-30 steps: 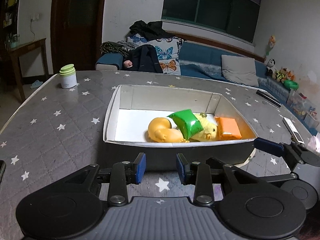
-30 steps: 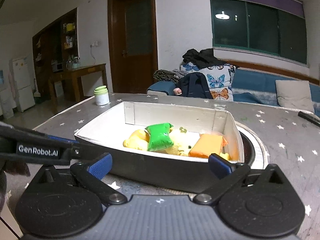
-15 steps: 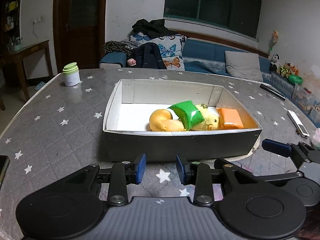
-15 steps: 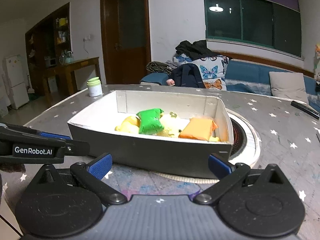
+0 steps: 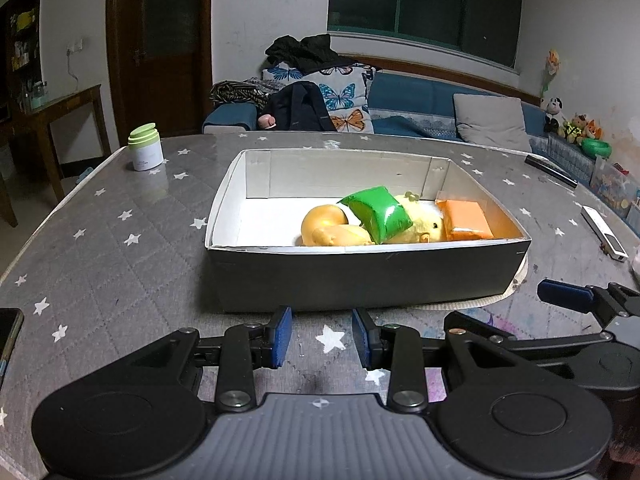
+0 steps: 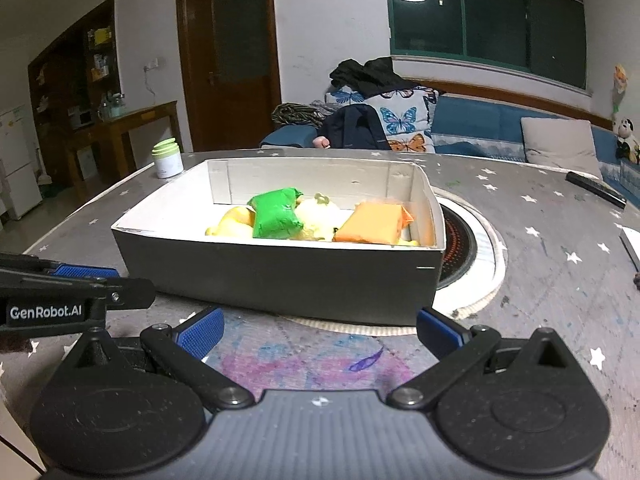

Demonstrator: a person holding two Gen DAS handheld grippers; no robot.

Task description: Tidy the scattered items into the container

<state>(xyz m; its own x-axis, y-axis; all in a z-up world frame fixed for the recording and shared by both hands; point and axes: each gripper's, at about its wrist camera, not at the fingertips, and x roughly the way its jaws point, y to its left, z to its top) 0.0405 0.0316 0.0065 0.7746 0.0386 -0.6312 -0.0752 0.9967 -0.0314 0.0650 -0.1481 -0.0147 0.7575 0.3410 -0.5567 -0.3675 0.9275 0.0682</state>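
The box sits in the middle of the bench, dark outside, white inside, and everything is bunched at its right end. There's the green packet lying across the yellow plush toy, an orange-yellow ring to the left of them, and the orange packet hard against the right wall. Under the box's right corner a round white-rimmed burner shows. Just short of the near wall, the left tool hovers with a moderate gap, nothing between its blue pads. The right tool beside it is spread wide, also empty. Far left, a white jar with a green lid stands well apart. A remote lies off right.
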